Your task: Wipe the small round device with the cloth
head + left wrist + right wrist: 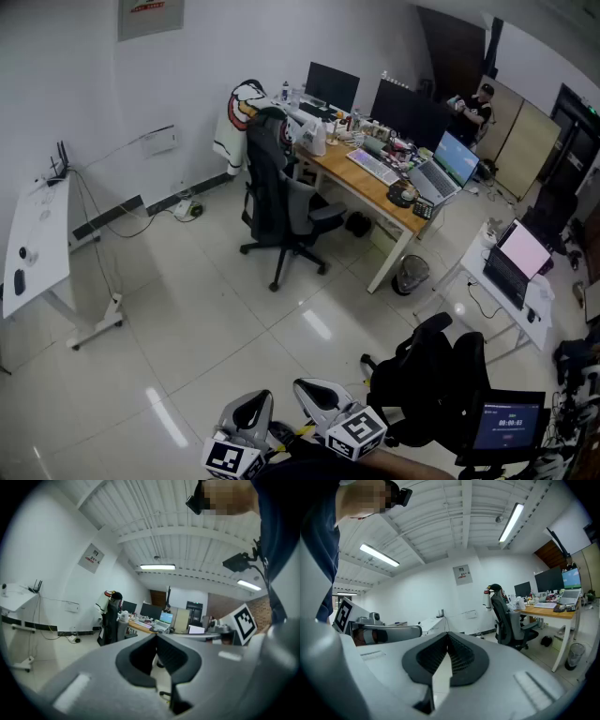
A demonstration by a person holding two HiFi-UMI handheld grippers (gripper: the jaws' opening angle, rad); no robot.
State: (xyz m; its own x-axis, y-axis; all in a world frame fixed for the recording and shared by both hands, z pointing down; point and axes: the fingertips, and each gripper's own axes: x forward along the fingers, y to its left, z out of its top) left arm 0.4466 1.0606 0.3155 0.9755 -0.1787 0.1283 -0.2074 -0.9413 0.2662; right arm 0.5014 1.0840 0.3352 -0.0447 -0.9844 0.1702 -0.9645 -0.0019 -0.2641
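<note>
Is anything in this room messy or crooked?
Yes. The white table at the left has its top tilted steeply, yet small things lie on it. The wooden desk is crowded with clutter, a white garment hangs over the chair, and a cable trails across the floor.

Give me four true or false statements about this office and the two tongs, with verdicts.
1. The left tongs are shut with nothing in them. True.
2. The right tongs are wide open. False: they are shut and empty.
3. An office chair stands beside the wooden desk. True.
4. The laptop on that desk is closed. False: its lid is up and the screen is lit.
</note>
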